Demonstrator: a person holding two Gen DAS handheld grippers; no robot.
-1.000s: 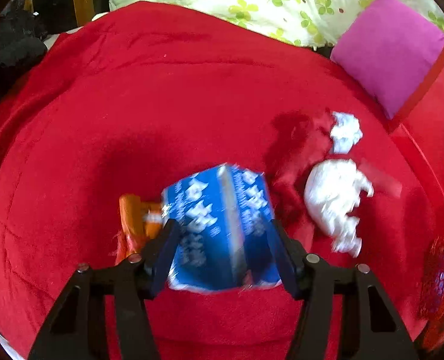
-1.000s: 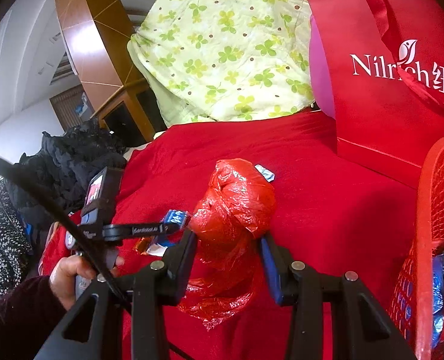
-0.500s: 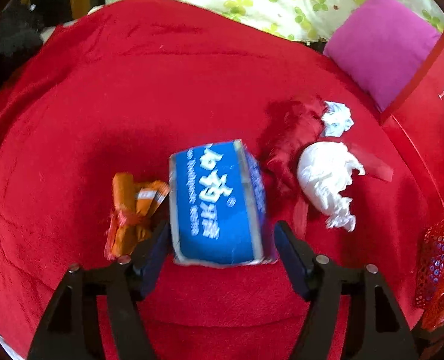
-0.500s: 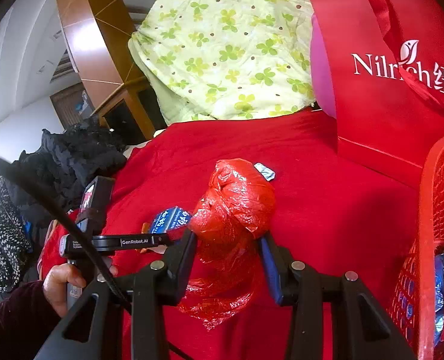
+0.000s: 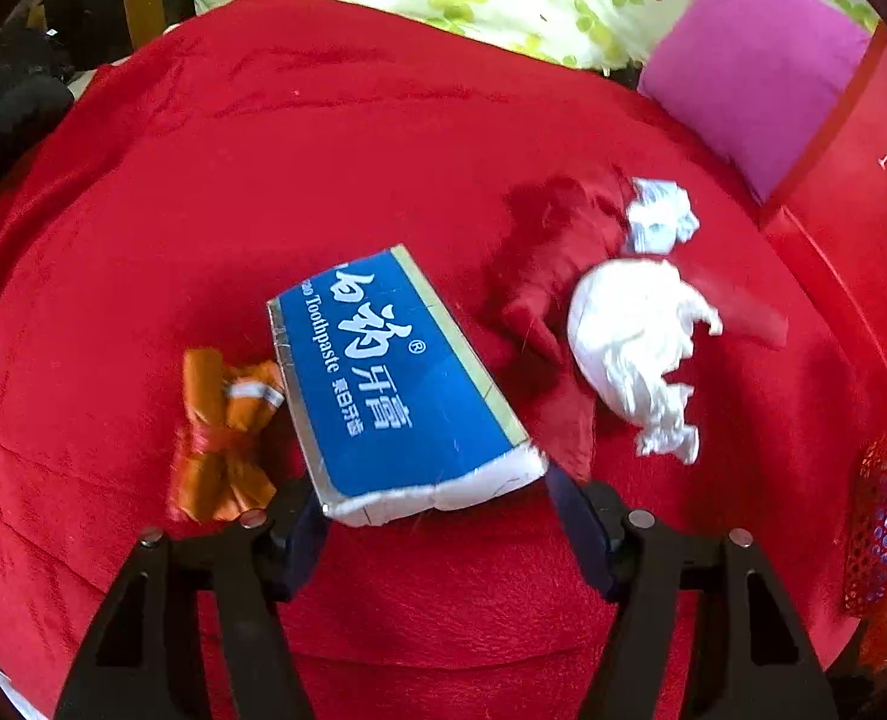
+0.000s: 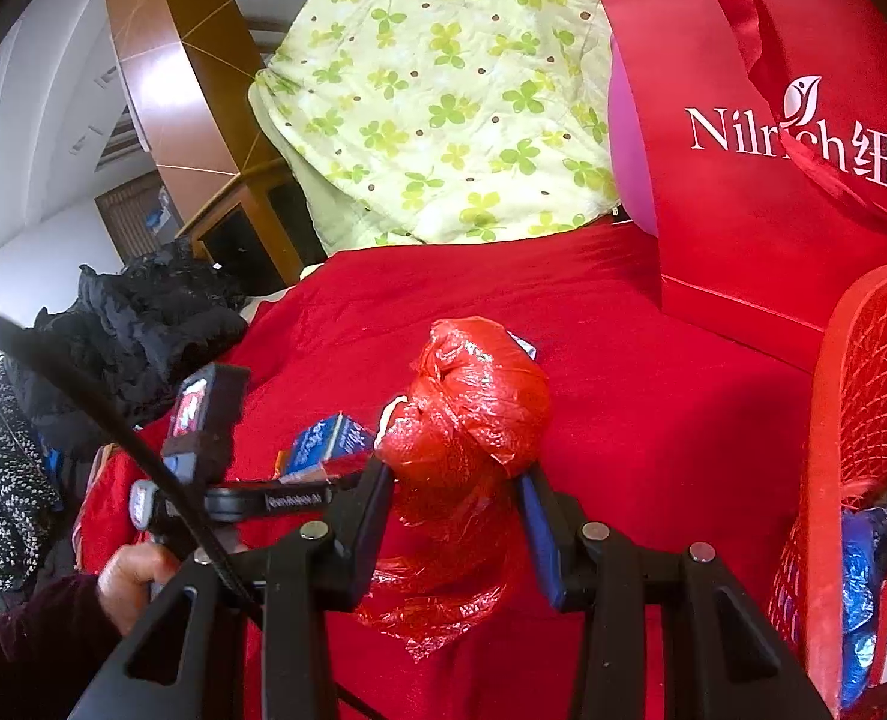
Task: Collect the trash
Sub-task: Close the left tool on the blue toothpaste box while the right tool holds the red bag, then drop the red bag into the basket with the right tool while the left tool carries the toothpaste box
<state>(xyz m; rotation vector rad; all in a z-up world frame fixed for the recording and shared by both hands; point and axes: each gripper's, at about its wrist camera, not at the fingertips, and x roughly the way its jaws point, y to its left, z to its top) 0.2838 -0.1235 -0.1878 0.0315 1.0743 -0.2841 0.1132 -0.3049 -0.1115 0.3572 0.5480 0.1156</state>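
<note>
Left wrist view: left gripper [image 5: 437, 516] spread around, not yet pinching, blue toothpaste box [image 5: 395, 384] lying skewed just ahead between its fingers; best squared before squeezing; right gripper [image 6: 458, 495] clenched on red plastic bag [image 6: 467, 414].

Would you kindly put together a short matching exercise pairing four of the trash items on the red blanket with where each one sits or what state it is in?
Things:
1. blue toothpaste box
2. orange wrapper
3. white crumpled tissue
4. red plastic bag

Descriptions:
A. clamped between the right gripper fingers
B. lying on the blanket, beside the box on its left in the left wrist view
C. lying just ahead of the open left gripper, loose
D. lying against a bunched fold of red cloth, right of the box

Pairs: 1-C, 2-B, 3-D, 4-A
</note>
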